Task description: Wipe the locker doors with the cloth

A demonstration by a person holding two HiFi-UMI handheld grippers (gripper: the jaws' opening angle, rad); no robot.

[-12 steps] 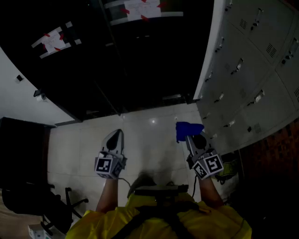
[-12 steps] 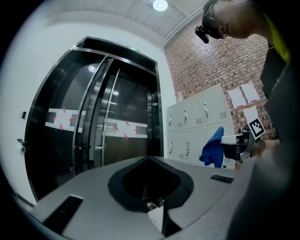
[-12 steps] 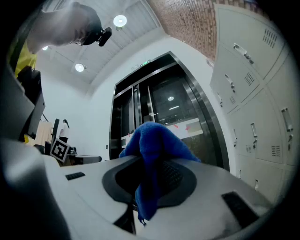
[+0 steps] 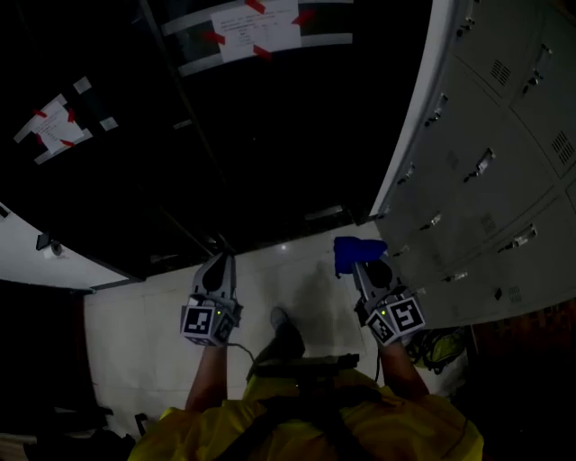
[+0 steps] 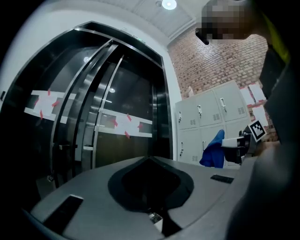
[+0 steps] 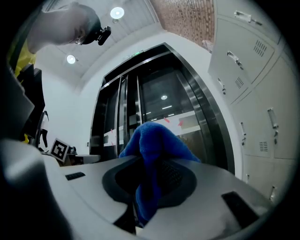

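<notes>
While the blue cloth [image 4: 357, 251] sits at about 4 o'clock from the head view's centre, the right gripper [image 4: 364, 263] has its jaws pinched on it, with a fold drooping down between them (clearest in the right gripper view). The grey locker doors [image 4: 490, 171] rise near it at 2 o'clock. At 8 o'clock the left gripper [image 4: 219, 263] is pressed together on nothing, over pale floor tiles [image 4: 297, 275]. Dark glass doors [image 4: 270, 135] with taped paper [image 4: 255, 27] fill 12 o'clock.

Dark glass doors [image 4: 270, 135], taped paper sign [image 4: 256, 29]; pale tiled floor [image 4: 135, 333]; brick wall [image 5: 211, 63].
</notes>
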